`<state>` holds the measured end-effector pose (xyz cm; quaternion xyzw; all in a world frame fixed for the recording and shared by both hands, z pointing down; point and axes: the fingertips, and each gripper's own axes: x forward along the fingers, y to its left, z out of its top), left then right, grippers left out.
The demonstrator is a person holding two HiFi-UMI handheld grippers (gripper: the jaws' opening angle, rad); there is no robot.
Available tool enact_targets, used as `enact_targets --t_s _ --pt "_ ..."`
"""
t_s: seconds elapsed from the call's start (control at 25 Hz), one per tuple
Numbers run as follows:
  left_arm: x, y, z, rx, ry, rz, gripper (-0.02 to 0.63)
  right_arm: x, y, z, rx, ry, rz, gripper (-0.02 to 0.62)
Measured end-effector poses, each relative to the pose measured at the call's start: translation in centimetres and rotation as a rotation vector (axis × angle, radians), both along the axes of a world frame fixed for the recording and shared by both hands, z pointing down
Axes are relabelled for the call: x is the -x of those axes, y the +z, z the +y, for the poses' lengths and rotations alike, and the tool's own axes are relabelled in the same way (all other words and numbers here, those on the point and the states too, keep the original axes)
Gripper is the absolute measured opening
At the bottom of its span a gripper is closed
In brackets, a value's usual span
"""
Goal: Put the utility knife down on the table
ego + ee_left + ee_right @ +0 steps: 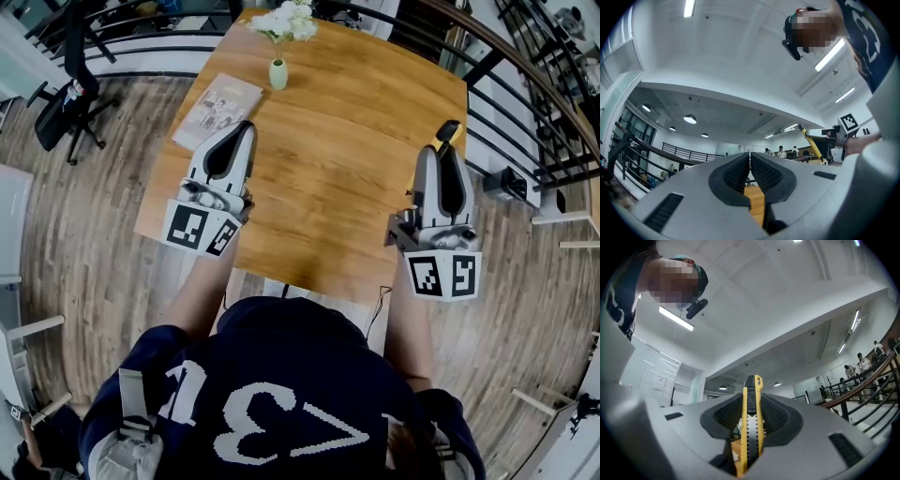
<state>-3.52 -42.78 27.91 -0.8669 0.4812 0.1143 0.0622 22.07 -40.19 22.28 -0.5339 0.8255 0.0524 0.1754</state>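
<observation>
Head view: both grippers held over wooden table. Only dark tip of utility knife shown past right gripper, above table's right part.
Right gripper view: knife seen as yellow body with black ridged slider, clamped upright between ribbed black pads. Jaws closed on it, knife end projecting beyond tips.
Left gripper view: jaws pressed together, nothing between them.

Yellow utility knife with black slider. Left tool and right tool: grey, black ribbed pads, black-and-white square markers. Orange-brown wood-grain desk; pale green vase, white flowers.
</observation>
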Motion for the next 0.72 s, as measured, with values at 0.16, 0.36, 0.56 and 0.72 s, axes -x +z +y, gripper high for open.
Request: enact_targets --t_s 0.16,0.36,0.56,0.72 --pt "-0.9 2.5 -0.5 0.042 0.019 -0.002 0.023 0.3 3.9 -1.4 0.099 -0.008 0.011 0.132" --pt "-1.3 6.7 -1.1 0.115 0.032 -0.004 0.025 0.8 11.1 -3.3 0.264 -0.010 0.039 0.132" --pt "-1.5 10.6 -1.2 0.183 0.035 -0.006 0.025 0.9 19.8 -4.2 0.446 0.002 0.069 0.132" --pt "-1.3 13.0 -0.9 0.231 0.036 -0.014 0.025 1.2 26.6 -4.4 0.574 0.008 0.105 0.132"
